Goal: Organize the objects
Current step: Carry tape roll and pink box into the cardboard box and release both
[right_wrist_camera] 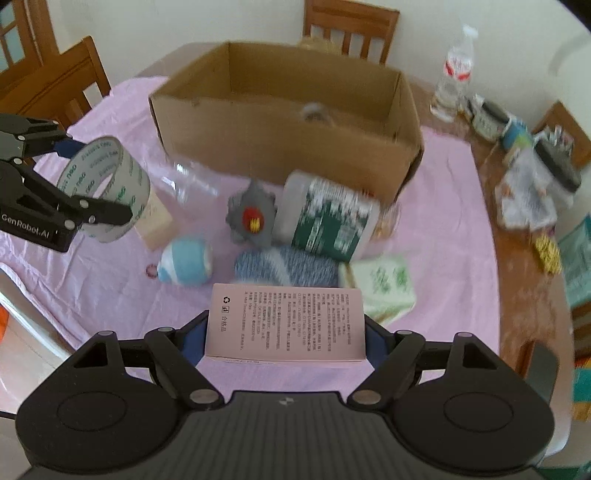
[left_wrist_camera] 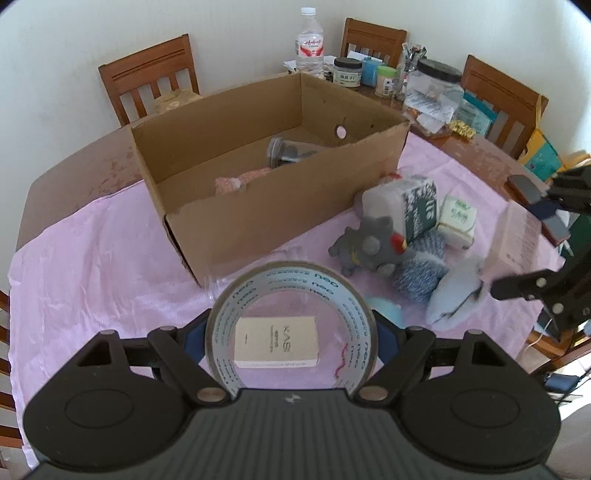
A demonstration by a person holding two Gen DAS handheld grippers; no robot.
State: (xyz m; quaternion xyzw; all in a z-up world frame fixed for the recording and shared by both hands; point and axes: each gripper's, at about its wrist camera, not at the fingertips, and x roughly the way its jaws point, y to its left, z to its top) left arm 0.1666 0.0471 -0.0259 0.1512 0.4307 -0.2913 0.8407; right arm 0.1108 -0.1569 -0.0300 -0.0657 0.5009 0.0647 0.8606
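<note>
Above the pink cloth [left_wrist_camera: 92, 258], the left gripper [left_wrist_camera: 291, 332] clamps a roll of tape [left_wrist_camera: 291, 280] between its pads, while the right gripper [right_wrist_camera: 286, 328] grips a pink box [right_wrist_camera: 286, 321]; the cardboard box [left_wrist_camera: 258, 206] sits just beyond, toys beside it.

Plain pale walls [left_wrist_camera: 229, 22] stand behind slatted brown wooden chairs [left_wrist_camera: 151, 79] ringing a pink-clothed wooden table [left_wrist_camera: 79, 162], daylit.
</note>
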